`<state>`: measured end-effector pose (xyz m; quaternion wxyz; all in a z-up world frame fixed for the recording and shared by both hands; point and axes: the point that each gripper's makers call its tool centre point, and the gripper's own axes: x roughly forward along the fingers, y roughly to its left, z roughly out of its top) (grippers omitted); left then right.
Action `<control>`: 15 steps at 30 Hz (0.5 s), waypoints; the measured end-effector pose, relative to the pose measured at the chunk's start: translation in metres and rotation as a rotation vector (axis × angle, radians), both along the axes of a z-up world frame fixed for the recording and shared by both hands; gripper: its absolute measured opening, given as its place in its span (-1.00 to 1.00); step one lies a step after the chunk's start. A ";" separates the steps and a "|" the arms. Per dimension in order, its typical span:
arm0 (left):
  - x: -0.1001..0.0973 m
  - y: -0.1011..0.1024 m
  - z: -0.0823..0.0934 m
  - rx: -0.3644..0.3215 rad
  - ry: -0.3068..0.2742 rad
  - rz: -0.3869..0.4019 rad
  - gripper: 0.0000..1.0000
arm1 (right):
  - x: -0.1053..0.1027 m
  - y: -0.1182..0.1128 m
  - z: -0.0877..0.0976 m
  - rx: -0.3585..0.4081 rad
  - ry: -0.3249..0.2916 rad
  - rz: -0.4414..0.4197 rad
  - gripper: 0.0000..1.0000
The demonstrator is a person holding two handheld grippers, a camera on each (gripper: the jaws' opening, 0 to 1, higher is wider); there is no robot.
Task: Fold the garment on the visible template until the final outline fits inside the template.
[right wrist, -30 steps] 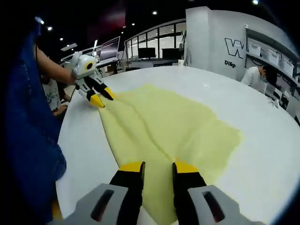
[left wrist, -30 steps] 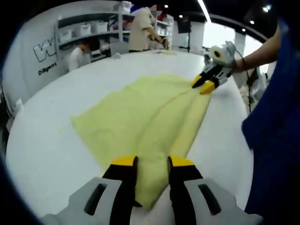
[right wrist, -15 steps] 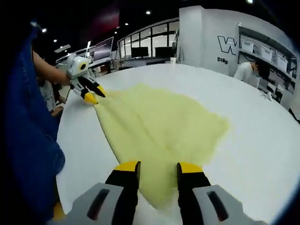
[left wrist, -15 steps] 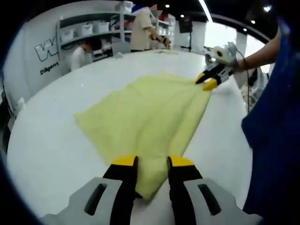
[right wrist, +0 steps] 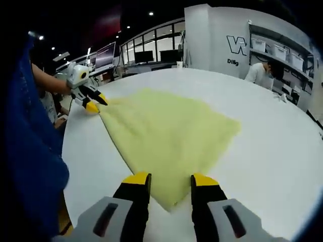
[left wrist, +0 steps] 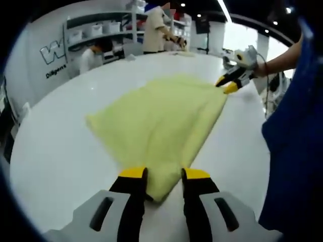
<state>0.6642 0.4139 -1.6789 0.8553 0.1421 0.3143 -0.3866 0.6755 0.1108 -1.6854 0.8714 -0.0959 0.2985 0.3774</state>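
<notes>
Yellow garment (left wrist: 159, 126) lying flat on the white table (left wrist: 55, 156), corners sitting between both sets of fingers.
Left gripper (left wrist: 162, 177) and right gripper (right wrist: 168, 182) holding opposite ends; can't tell if fingers are clenched. Risk: a corner slipping at 6 o'clock, edge slackening, fold bunching.

Blue sleeves, grey-and-yellow tools

Each hand-held gripper (left wrist: 164, 176) (right wrist: 170, 180) has a pale grey body with dark slots, black jaws and yellow tips; beside it the person's clothing (left wrist: 295, 126) is loose deep-blue fabric.

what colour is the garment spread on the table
Plain pale yellow garment, with no pattern; clearest in the right gripper view.
</notes>
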 end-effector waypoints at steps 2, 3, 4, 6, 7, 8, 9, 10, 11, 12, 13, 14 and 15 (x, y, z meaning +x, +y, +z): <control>-0.001 0.003 -0.001 0.002 0.005 0.004 -0.43 | -0.001 0.001 0.003 -0.016 -0.013 -0.003 -0.42; -0.002 0.004 -0.001 0.005 0.006 0.004 -0.38 | -0.002 0.002 0.003 -0.018 -0.013 -0.001 -0.40; -0.002 0.005 -0.001 0.007 0.006 0.003 -0.35 | -0.003 0.002 0.005 -0.024 -0.016 -0.001 -0.39; -0.003 0.005 -0.001 0.011 0.006 0.002 -0.29 | -0.004 0.004 0.009 -0.034 -0.023 0.000 -0.39; -0.004 0.007 -0.001 0.018 0.007 0.001 -0.27 | -0.006 0.004 0.009 -0.028 -0.012 -0.002 -0.38; -0.006 0.008 -0.002 0.024 0.009 0.000 -0.25 | -0.007 0.004 0.009 -0.022 -0.002 -0.004 -0.34; -0.006 0.009 -0.002 0.026 0.009 0.000 -0.20 | -0.007 0.004 0.009 -0.022 -0.002 -0.004 -0.31; -0.007 0.009 -0.002 0.029 0.010 0.000 -0.13 | -0.008 0.003 0.009 -0.022 -0.001 -0.004 -0.28; -0.007 0.010 -0.002 0.031 0.011 0.000 -0.02 | -0.008 0.003 0.010 -0.022 -0.001 -0.005 -0.23; -0.011 0.012 -0.001 0.039 0.012 0.000 0.04 | -0.011 0.002 0.013 -0.021 0.007 -0.011 -0.18; -0.012 0.013 0.000 0.038 0.018 0.006 0.10 | -0.012 0.000 0.012 -0.020 0.014 -0.016 -0.09; -0.013 0.014 0.000 0.036 0.025 0.012 0.15 | -0.013 -0.001 0.011 -0.019 0.022 -0.021 0.05; -0.015 0.016 0.001 0.034 0.031 0.018 0.19 | -0.014 -0.003 0.011 -0.017 0.029 -0.026 0.16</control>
